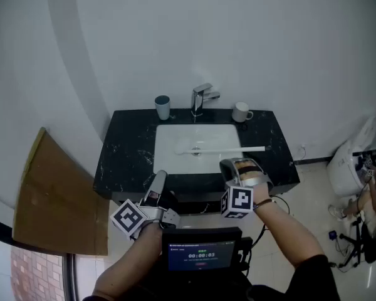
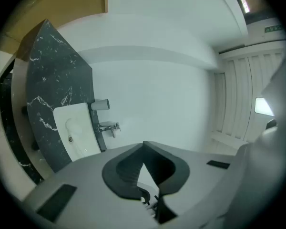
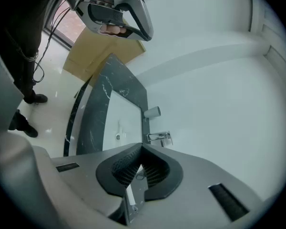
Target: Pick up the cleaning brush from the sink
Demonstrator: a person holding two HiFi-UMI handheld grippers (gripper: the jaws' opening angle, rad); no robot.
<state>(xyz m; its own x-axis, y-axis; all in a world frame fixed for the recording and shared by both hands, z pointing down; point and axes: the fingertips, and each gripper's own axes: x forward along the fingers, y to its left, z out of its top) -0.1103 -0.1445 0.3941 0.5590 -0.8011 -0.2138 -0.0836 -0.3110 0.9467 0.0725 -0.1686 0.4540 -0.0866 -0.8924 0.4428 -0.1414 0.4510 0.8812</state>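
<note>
The white cleaning brush (image 1: 220, 148) lies across the white sink basin (image 1: 173, 134), its long handle reaching right over the rim onto the black counter. Both grippers hover in front of the counter's near edge, apart from the brush. My left gripper (image 1: 160, 176) is at the sink's front left, and its jaws (image 2: 143, 147) meet at the tips with nothing between them. My right gripper (image 1: 229, 165) is at the front right, tilted down, its jaws (image 3: 141, 150) also shut and empty.
A chrome faucet (image 1: 202, 98) stands behind the basin, with a blue-grey cup (image 1: 162, 106) to its left and a white mug (image 1: 240, 111) to its right. A cardboard sheet (image 1: 56, 196) leans at the left. A small screen (image 1: 202, 254) sits below my hands.
</note>
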